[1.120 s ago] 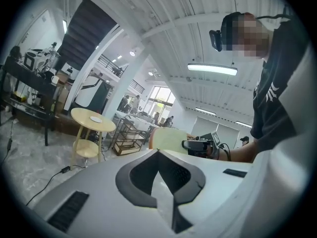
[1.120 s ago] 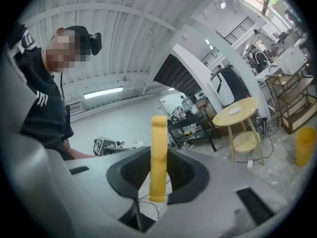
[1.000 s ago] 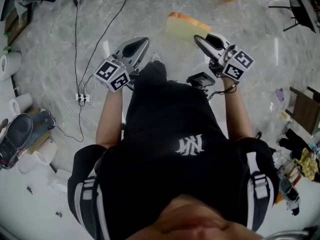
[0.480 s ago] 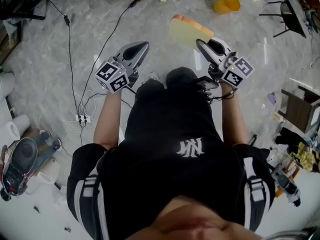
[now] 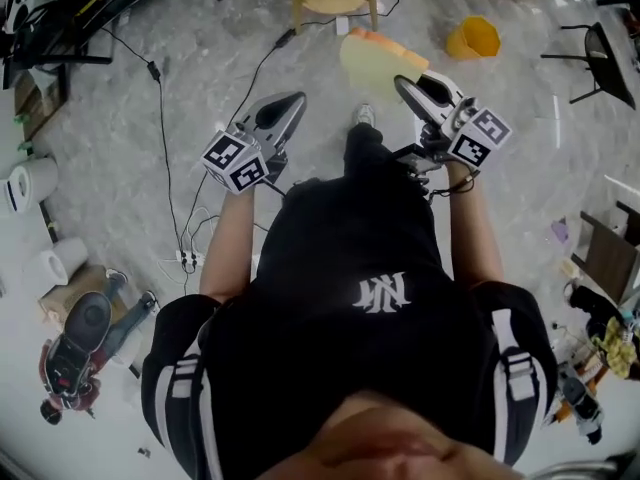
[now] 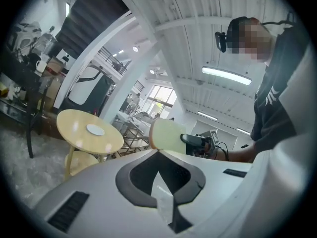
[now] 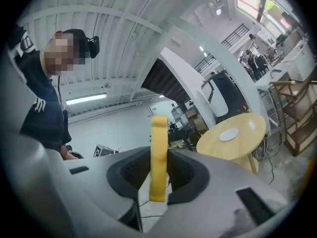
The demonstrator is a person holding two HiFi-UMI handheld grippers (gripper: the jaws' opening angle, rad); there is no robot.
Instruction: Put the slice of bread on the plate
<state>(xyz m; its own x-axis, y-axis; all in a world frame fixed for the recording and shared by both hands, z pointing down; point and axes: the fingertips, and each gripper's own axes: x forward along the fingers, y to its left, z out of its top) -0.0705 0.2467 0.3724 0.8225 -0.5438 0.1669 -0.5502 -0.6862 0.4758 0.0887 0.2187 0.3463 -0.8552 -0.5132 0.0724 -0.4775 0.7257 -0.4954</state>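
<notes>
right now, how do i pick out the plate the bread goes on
Find the round pale wooden table ahead of the person. Near the middle of its top lies a small flat white plate. It is the only thing on that top, white against the yellow wood.

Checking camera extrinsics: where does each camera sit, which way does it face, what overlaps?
Head view: on the head, steeply down; shows torso, left gripper, right gripper with bread.
Left gripper view: on left gripper, along its shut jaws toward table and plate; torso at right.
Right gripper view: on right gripper, along jaws clamping bread, toward table; torso at left.
Shared: table and plate in both gripper views; bread in all.
</notes>
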